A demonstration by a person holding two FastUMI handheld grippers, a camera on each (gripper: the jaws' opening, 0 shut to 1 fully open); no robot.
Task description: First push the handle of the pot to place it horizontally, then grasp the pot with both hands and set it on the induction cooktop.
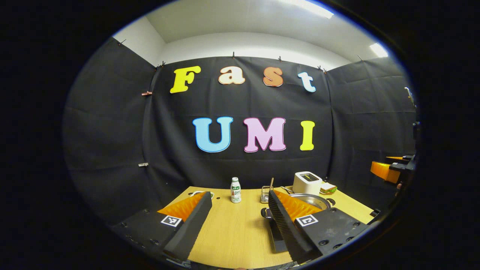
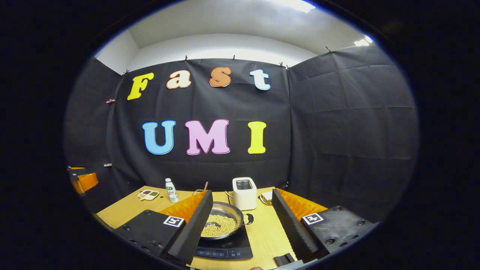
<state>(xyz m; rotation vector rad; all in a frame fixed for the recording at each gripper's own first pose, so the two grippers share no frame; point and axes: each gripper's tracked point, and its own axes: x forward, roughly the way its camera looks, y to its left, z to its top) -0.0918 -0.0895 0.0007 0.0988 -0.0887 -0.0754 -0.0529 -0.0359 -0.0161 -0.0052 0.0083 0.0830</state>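
While both hand-held grippers hover above it, the pale wooden tabletop (image 2: pixel 262 232) stretches ahead of them toward the black cloth wall. On it, below and between the fingers of the right hand-held gripper (image 2: pixel 240 225), lies the flat black induction cooktop (image 2: pixel 228 247), with its control strip nearest the camera. The round shiny steel pot (image 2: pixel 221 221) sits on the cooktop, filled with small yellowish beans, and its dark loop handle (image 2: pixel 249 219) points toward the gripper's right finger. The pot's left side is hidden behind the left finger. The right hand-held gripper stands wide open and holds nothing, with neither finger touching the pot.

In the left gripper view, the left hand-held gripper (image 1: pixel 240 225) is likewise spread open and empty. The same pot (image 1: pixel 313 200) shows just past its right finger, with one dark handle (image 1: pixel 265 213) peeking out on the finger's inner side. The other gripper appears far off at the right edge.

Beyond the pot, a white boxy toaster (image 2: pixel 244 193) stands upright, with a sandwich (image 2: pixel 266 197) just to its right. Ahead of the left gripper's open gap, a small white plastic bottle with a green cap (image 1: pixel 235 190) stands upright, and a small clear glass jar holding a wooden stick (image 1: pixel 266 193) is near it. Farther left in the right gripper view lies a little white divided dish (image 2: pixel 148 194).
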